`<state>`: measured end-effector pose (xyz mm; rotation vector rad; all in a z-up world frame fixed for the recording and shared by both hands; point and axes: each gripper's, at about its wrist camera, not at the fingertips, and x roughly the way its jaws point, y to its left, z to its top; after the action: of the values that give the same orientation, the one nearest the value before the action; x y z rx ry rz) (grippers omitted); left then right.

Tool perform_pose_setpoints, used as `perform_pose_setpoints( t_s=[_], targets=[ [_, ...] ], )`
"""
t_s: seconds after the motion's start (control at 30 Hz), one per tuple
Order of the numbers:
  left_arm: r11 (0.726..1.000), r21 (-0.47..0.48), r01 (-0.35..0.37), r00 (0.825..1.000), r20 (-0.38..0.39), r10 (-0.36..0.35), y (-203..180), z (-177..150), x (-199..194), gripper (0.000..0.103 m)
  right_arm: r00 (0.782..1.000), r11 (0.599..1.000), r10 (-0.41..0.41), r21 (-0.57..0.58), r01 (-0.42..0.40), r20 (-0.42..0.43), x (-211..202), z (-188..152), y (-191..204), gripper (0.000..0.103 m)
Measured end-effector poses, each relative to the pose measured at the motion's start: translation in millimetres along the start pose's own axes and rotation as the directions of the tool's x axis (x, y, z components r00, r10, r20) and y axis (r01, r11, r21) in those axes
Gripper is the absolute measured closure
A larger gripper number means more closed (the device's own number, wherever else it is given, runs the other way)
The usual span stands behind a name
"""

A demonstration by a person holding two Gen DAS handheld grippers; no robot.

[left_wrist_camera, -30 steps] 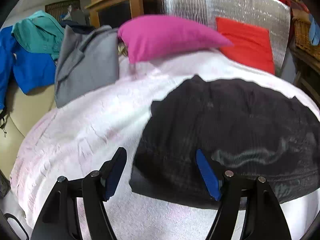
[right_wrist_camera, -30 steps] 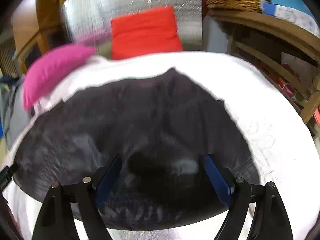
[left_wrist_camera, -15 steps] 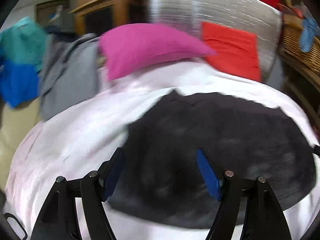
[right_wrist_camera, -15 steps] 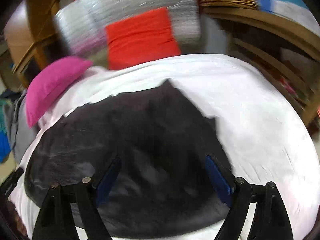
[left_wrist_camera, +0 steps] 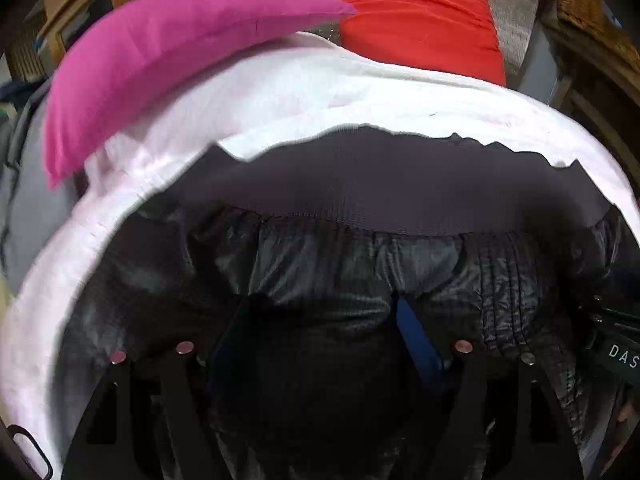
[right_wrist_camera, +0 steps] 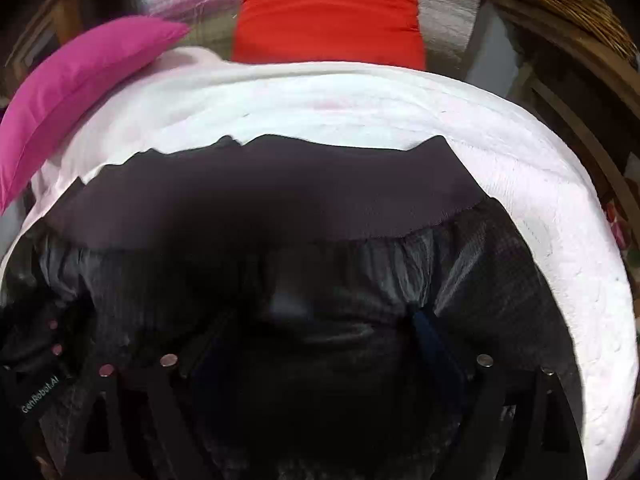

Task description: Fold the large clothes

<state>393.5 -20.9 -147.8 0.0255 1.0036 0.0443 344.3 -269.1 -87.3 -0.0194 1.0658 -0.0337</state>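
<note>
Across the near part of the bed, a black jacket lies spread on the white cover, its ribbed hem toward the far side. Bare white cover runs beyond the hem to a pink pillow far left and a red cushion far centre. Left tool and right tool press down into the shiny fabric, jaws wide and just opened further, fabric bunched between them; pads mostly lost in dark folds, grip not clear. Jacket's near edge is cut off.
</note>
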Motion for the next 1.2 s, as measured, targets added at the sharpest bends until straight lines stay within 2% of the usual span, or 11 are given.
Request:
perform_pose_setpoints(
  t_s=[0.17,0.27,0.33,0.43,0.53,0.73,0.83,0.93,1.0,1.07,1.2],
  targets=[
    [1.000,-0.003,0.020,1.000,0.017,-0.020,8.6,-4.0,-15.8,0.022,1.000,1.000,-0.015,-0.003,0.015,0.016,-8.5,-2.2,2.6,0.014],
    [1.000,0.009,-0.003,0.991,0.135,0.002,30.2,-16.8,-52.3,0.022,0.994,1.000,-0.007,0.006,0.007,0.106,-44.6,-17.6,-9.5,0.013],
    [1.000,-0.017,-0.017,0.984,0.177,0.020,52.0,-29.6,-69.5,0.022,0.992,1.000,-0.012,0.013,0.011,0.124,-58.0,-31.7,-19.4,0.013],
    [0.997,-0.051,-0.064,0.987,0.147,0.071,80.0,-47.2,-70.1,0.022,0.992,0.999,-0.030,0.034,0.026,0.121,-63.6,-53.7,-34.5,0.013],
    [0.994,-0.054,-0.091,0.994,0.049,0.094,93.3,-58.1,-48.3,0.022,0.996,0.997,-0.022,0.069,0.015,0.089,-50.6,-62.2,-44.7,0.013],
    [0.991,-0.067,-0.112,0.992,0.059,0.116,98.7,-58.0,-52.6,0.020,0.997,0.995,-0.013,0.101,0.005,0.075,-46.2,-55.1,-51.2,0.011],
    [0.988,-0.098,-0.119,0.982,0.138,0.132,111.6,-59.4,-72.5,0.020,0.989,0.994,-0.004,0.111,-0.012,0.148,-73.5,-59.2,-66.1,0.010],
    [0.984,-0.116,-0.134,0.986,0.084,0.144,127.4,-62.0,-57.0,0.020,0.990,0.988,0.004,0.151,-0.026,0.141,-73.9,-63.2,-84.4,0.010],
    [0.985,-0.117,-0.128,0.990,0.049,0.134,132.1,-63.5,-43.9,0.020,0.996,0.987,-0.030,0.162,0.015,0.090,-59.1,-69.4,-95.7,0.010],
    [0.985,-0.141,-0.098,0.993,0.051,0.106,137.7,-64.5,-45.4,0.020,0.998,0.969,0.048,0.238,-0.059,0.051,-43.3,-75.5,-111.7,0.011],
    [0.983,-0.164,-0.081,0.990,0.099,0.098,148.8,-66.1,-69.3,0.020,0.991,0.956,0.047,0.283,-0.081,0.124,-66.1,-73.3,-121.9,0.011]
  ],
)
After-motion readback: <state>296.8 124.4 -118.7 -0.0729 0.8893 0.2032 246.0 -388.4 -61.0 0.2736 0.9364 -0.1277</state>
